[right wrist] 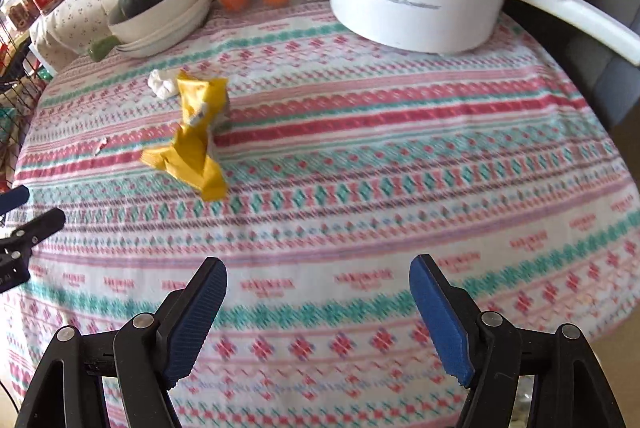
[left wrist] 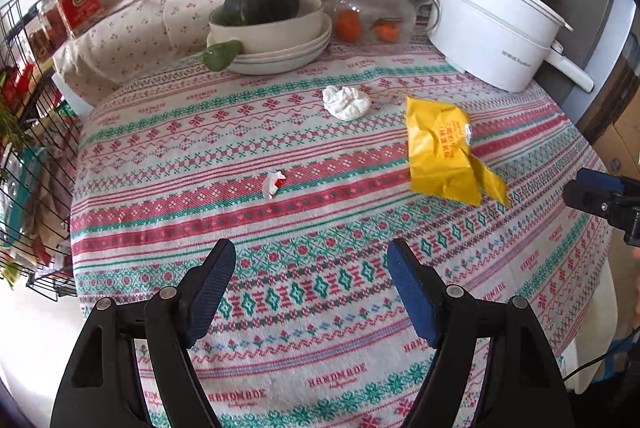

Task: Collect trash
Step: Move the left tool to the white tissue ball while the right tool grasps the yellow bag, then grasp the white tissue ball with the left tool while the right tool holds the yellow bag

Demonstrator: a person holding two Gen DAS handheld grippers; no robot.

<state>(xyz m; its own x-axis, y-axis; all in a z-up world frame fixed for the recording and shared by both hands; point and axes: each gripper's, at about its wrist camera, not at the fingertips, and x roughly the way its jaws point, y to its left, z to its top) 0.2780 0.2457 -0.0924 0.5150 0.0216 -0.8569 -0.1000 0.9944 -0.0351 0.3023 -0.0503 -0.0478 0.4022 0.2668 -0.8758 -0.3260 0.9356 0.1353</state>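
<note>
While both the left claw (left wrist: 310, 264) and the right claw (right wrist: 318, 280) are hovering spread wide and empty, we are judging collection unstarted, as the yellow wrapper (left wrist: 444, 152), white tissue (left wrist: 346, 102) and small scrap (left wrist: 274, 183) are lying mid-desk (left wrist: 280, 328).

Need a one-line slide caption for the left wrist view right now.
Open left gripper above the patterned tablecloth, facing a small red-and-white scrap, crumpled tissue and yellow wrapper.
</note>
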